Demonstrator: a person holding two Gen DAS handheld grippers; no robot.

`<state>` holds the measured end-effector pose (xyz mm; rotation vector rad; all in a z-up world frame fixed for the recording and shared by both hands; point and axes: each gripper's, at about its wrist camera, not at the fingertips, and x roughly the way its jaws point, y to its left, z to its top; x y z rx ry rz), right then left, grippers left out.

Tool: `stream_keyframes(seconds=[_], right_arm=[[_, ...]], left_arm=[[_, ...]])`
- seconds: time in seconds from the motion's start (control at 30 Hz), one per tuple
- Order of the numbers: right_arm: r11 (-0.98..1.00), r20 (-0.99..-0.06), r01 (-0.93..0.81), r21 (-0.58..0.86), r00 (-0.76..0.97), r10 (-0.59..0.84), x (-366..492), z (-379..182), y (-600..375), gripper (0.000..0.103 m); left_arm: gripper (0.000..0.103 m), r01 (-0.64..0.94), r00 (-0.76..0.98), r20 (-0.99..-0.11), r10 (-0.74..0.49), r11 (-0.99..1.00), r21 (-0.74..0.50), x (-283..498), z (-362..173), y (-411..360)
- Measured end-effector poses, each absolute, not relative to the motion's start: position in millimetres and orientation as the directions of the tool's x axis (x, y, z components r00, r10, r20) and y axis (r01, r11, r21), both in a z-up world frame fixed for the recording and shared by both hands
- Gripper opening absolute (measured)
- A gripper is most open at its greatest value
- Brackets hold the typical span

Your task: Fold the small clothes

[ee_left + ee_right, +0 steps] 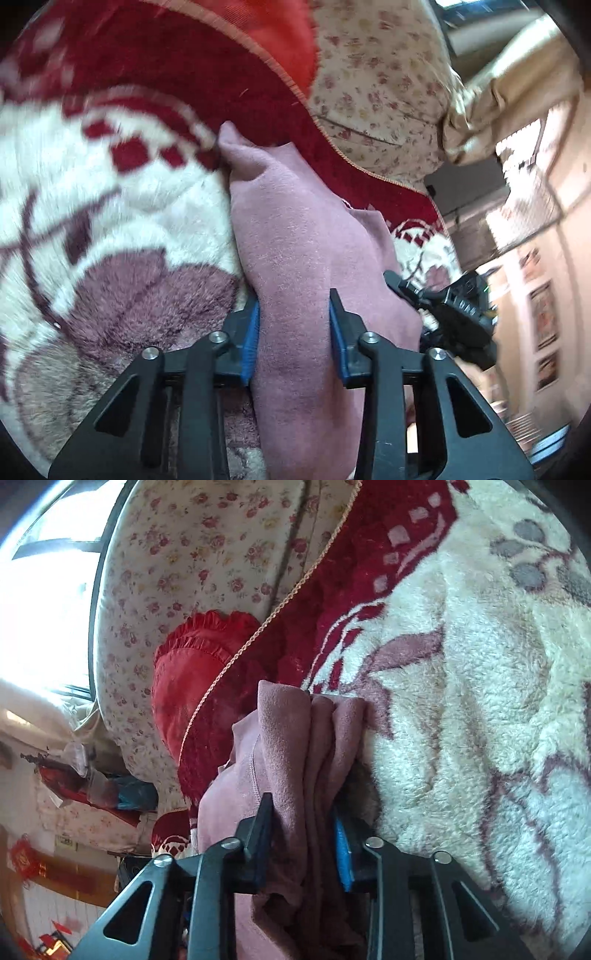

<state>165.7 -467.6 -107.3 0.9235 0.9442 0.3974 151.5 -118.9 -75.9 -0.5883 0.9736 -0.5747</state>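
Note:
A dusty pink garment (295, 240) of soft fleece hangs bunched between both grippers over the fluffy blanket (92, 184). My left gripper (293, 306) is shut on a thick fold of it, which fills the gap between the blue pads (251, 332). My right gripper (301, 812) is shut on several gathered layers of the same garment (295, 731), whose top edge sticks up past the fingertips. The right gripper's black body (458, 314) shows at the right of the left wrist view, touching the cloth's far side.
A cream and dark red plush blanket (461, 664) with a braided edge covers the bed. A floral quilt (184, 554) and a red ruffled pillow (195, 664) lie beyond it. A bright window (44, 572) and room clutter (92, 782) are to the side.

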Motion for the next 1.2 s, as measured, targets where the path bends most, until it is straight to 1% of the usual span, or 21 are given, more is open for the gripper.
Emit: stream_keyframes(seconds=[0.07,0.23,0.37,0.43,0.47,0.5,0.53,0.6,0.7,0.73,0.83,0.9,0.97,1.0,1.03,1.1,1.13,1.17,1.2], right_arm=[[0.564,-0.505,0.087,0.821,0.571,0.647,162.7,-105.0,-466.4,0.024],[0.502,-0.426,0.040,0.864,0.588,0.687,158.3,-93.8,-456.4,0.023],[0.458,-0.372,-0.017,0.889,0.555,0.744,163.2,-87.5,-429.6,0.023],[0.446,-0.364,-0.028,0.895,0.532,0.765,169.1,-88.2,-416.5,0.022],[0.463,-0.381,-0.032,0.886,0.520,0.764,173.0,-88.5,-408.7,0.022],[0.489,-0.406,-0.028,0.872,0.516,0.754,176.2,-89.2,-403.4,0.022],[0.516,-0.439,-0.008,0.857,0.513,0.737,179.9,-92.6,-398.6,0.024],[0.533,-0.494,0.072,0.843,0.496,0.714,186.7,-104.4,-394.9,0.027],[0.504,-0.476,0.105,0.857,0.536,0.697,184.0,-102.2,-402.0,0.027],[0.514,-0.477,0.106,0.851,0.565,0.673,180.6,-96.3,-406.7,0.027],[0.543,-0.480,0.108,0.833,0.631,0.610,168.2,-75.1,-420.3,0.027],[0.584,-0.488,0.086,0.807,0.653,0.579,158.7,-60.2,-422.8,0.027],[0.672,-0.539,0.069,0.737,0.658,0.525,150.9,-49.5,-419.9,0.027],[0.746,-0.599,0.078,0.662,0.653,0.463,147.1,-46.6,-415.7,0.027],[0.824,-0.661,0.095,0.559,0.651,0.373,143.1,-46.7,-411.8,0.027],[0.930,-0.736,0.129,0.344,0.652,0.181,134.4,-59.6,-404.7,0.027],[0.952,-0.801,0.203,0.229,0.595,0.065,136.7,-73.4,-404.2,0.028],[0.956,-0.813,0.212,0.201,0.581,0.042,139.5,-83.9,-404.4,0.028],[0.965,-0.790,0.197,0.175,0.612,0.018,139.2,-85.5,-402.5,0.030]], left_arm=[[0.029,0.232,0.477,-0.584,-0.657,0.735,-0.637,143.2,-64.5,-122.4],[0.028,0.269,0.521,-0.568,-0.637,0.754,-0.600,130.0,-44.5,-109.7],[0.028,0.233,0.555,-0.550,-0.624,0.751,-0.617,135.1,-30.4,-76.3],[0.028,0.192,0.556,-0.551,-0.623,0.741,-0.644,145.1,-32.6,-58.8],[0.029,0.168,0.538,-0.569,-0.622,0.740,-0.651,151.6,-38.7,-54.6],[0.031,0.115,0.517,-0.606,-0.604,0.751,-0.650,157.6,-49.2,-51.6],[0.031,0.068,0.496,-0.645,-0.581,0.767,-0.638,161.9,-60.6,-51.1],[0.036,0.016,0.493,-0.690,-0.530,0.799,-0.602,164.4,-73.6,-50.0],[0.037,0.024,0.540,-0.680,-0.496,0.817,-0.577,160.3,-60.4,-47.3],[0.037,0.028,0.574,-0.671,-0.469,0.831,-0.556,156.3,-53.5,-44.5],[0.039,0.000,0.677,-0.655,-0.335,0.891,-0.455,141.2,-34.3,-37.2],[0.040,0.018,0.708,-0.637,-0.307,0.908,-0.418,133.8,-25.9,-38.9],[0.040,0.044,0.721,-0.624,-0.302,0.919,-0.393,129.0,-20.9,-42.5],[0.040,0.070,0.724,-0.615,-0.313,0.920,-0.385,126.8,-18.4,-46.0],[0.040,0.084,0.726,-0.610,-0.318,0.921,-0.381,128.8,-16.6,-51.4],[0.040,0.099,0.720,-0.612,-0.328,0.921,-0.377,129.4,-16.8,-55.4],[0.040,0.102,0.703,-0.625,-0.340,0.917,-0.385,130.7,-19.2,-56.6],[0.040,0.111,0.690,-0.629,-0.358,0.911,-0.397,132.5,-20.3,-58.9],[0.040,0.120,0.679,-0.633,-0.372,0.907,-0.404,134.5,-22.4,-60.1]])
